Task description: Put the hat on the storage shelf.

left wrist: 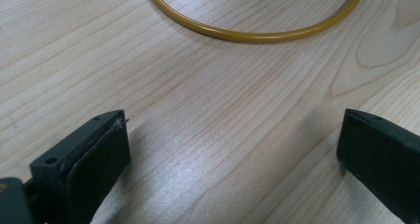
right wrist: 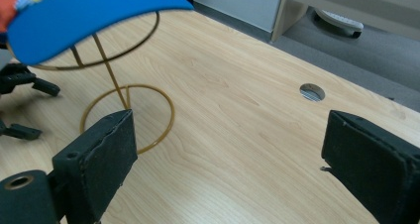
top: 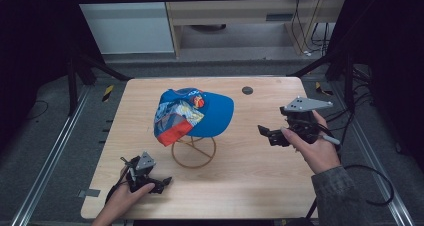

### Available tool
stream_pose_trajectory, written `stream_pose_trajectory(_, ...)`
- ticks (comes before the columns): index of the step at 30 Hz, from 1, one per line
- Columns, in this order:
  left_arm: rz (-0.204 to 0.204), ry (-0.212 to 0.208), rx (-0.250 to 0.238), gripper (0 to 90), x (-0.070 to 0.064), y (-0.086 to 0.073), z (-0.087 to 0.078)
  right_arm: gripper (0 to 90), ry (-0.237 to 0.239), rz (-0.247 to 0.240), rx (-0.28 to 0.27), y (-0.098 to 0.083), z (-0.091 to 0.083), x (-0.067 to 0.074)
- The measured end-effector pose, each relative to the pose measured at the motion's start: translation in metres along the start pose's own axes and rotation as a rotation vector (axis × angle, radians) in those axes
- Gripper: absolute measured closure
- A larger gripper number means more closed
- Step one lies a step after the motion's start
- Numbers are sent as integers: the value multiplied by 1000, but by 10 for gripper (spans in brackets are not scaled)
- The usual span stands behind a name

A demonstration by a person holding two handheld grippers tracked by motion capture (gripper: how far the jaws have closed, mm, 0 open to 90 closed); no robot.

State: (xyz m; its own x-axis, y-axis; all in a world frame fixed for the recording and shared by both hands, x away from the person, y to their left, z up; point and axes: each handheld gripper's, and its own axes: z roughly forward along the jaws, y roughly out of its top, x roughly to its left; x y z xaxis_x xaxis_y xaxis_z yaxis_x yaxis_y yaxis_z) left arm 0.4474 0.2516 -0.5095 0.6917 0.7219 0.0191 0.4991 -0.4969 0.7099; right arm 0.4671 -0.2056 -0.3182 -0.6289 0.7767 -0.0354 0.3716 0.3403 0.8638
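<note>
- Cap [top: 212,113] in blue cloth, with a patterned scarf-like piece [top: 175,117] draped over its crown, sits on a thin gold wire stand [top: 194,151] near the middle of the wooden table [top: 260,181], ahead of the left gripper [top: 161,182] and off to the left of the right gripper [top: 264,131].
- Left gripper rests low near the table, jaws spread wide with nothing between them; the stand's base ring [left wrist: 255,34] lies just ahead of its jaws.
- Right gripper [right wrist: 228,149] is held above the table, jaws likewise released and empty; the cap's brim [right wrist: 89,16] shows up and to the left of it, well apart.
- Cap probably handles as light and soft, with a stiffer brim; the brim edge looks like the firmest place to pinch.
- Stand looks light and tippy, so a sideways pull on the cap could drag or topple it; lifting upward seems safer.
- Draped piece looks loose and may slide off.
- Hidden: how the cap seats on the stand's upper hoop, whether the patterned piece is attached, and the cap's rear strap.
- A small dark round hole [top: 247,90] sits in the table beyond the right gripper.
</note>
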Motion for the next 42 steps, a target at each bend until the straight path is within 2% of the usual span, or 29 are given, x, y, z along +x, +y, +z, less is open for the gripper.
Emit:
stream_pose_trajectory(14, -3, 3, 1, 0, 0, 0, 0, 92, -52, 2, 48, -28, 40, -19)
stream_pose_trajectory(17, -3, 3, 1, 0, 0, 0, 0, 97, -76, -11, 84, -37, 54, -26)
stream_pose_trajectory(20, -3, 2, 1, 0, 0, 0, 0, 105, -81, -1, 92, -42, 61, -28)
stream_pose_trajectory(23, -3, 1, 1, 0, 0, 0, 0, 113, -74, 23, 93, -50, 70, -33)
stream_pose_trajectory(26, -3, 2, 1, 0, 0, 0, 0, 120, -68, 72, 84, -56, 78, -37)
stream_pose_trajectory(38, -3, 4, 1, 0, 0, 0, 0, 128, -48, 119, 114, -70, 97, -43)
stream_pose_trajectory(41, -3, 3, 0, 0, 0, 0, 0, 123, -35, 163, 116, -72, 102, -46)
stream_pose_trajectory(42, -3, 3, 0, 0, 0, 0, 0, 123, -35, 163, 116, -72, 102, -46)
